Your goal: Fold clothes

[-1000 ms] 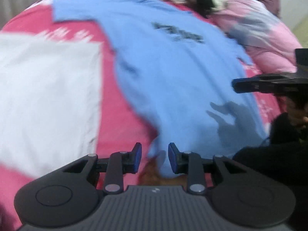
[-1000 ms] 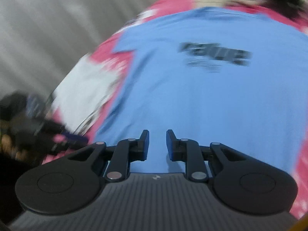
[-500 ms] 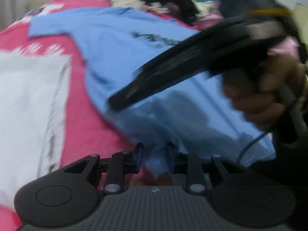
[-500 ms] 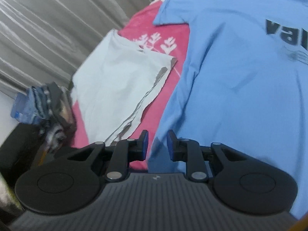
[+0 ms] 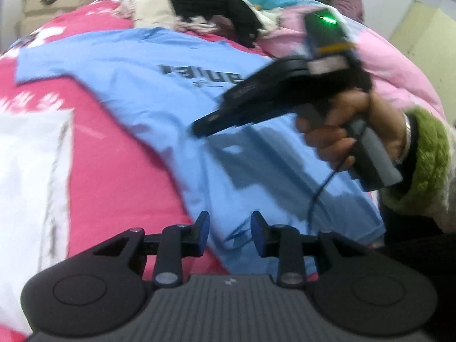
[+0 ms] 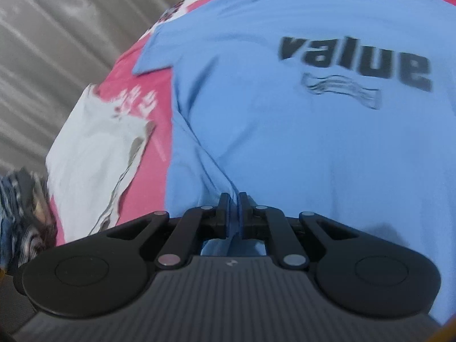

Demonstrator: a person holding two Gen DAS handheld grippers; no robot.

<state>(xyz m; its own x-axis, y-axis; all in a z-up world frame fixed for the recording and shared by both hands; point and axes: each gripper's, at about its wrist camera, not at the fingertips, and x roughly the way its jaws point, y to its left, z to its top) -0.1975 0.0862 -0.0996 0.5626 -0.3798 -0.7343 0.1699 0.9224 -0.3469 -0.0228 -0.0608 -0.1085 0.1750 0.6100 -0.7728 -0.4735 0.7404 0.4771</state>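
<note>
1. At nine o'clock in my left wrist view lies a white cloth (image 5: 31, 171) on the pink bedspread (image 5: 114, 176), cut off by the frame edge.
2. The blue T-shirt (image 5: 159, 102) lies flat across the middle of the bed. In black it reads "value" (image 6: 356, 59); the wavy mark beneath is too blurred to read.
3. My left gripper (image 5: 229, 229) at six o'clock is opening, its blue pads clear of the hem that lies between them. Half a second ago that hem was bunched up tight there.
4. My right gripper (image 6: 233, 213) is closing, pinching a ridge of shirt fabric; a second ago it stood apart over flat cloth.
5. At three o'clock my right hand (image 5: 342, 131) holds the handle, the tool smeared by motion, a green light on top.
6. At twelve o'clock a heap of clothes (image 5: 205, 8) is hard to sort out.
</note>
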